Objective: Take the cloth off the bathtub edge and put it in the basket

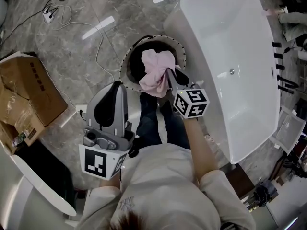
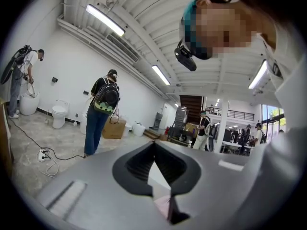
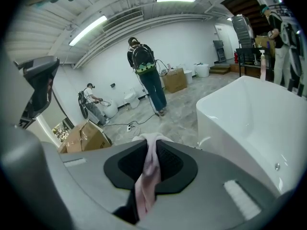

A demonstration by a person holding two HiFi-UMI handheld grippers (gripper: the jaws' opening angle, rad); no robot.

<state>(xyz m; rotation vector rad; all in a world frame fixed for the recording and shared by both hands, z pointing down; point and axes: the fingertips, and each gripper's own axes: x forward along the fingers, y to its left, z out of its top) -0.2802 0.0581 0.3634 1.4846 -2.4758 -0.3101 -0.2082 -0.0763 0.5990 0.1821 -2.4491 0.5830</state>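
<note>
My right gripper [image 1: 169, 74] is shut on a pink cloth [image 1: 156, 68], which hangs bunched over the mouth of the round dark basket [image 1: 125, 63] on the floor. In the right gripper view the pink cloth [image 3: 146, 181] runs between the closed jaws of the right gripper [image 3: 152, 140]. The white bathtub [image 1: 249, 80] stands to the right of the basket; its rim shows as bare bathtub [image 3: 254, 123] edge. My left gripper [image 1: 116, 84] hovers left of the basket, jaws together and holding nothing. Seen from its own camera, the left gripper [image 2: 154, 143] points out level across the room.
A torn cardboard box [image 1: 26, 95] lies at the left. A power strip [image 1: 48, 14] with trailing cable crosses the marble floor at the back. Black tap fittings [image 1: 283, 80] sit beyond the tub. A person with a backpack [image 2: 103, 109] stands further off.
</note>
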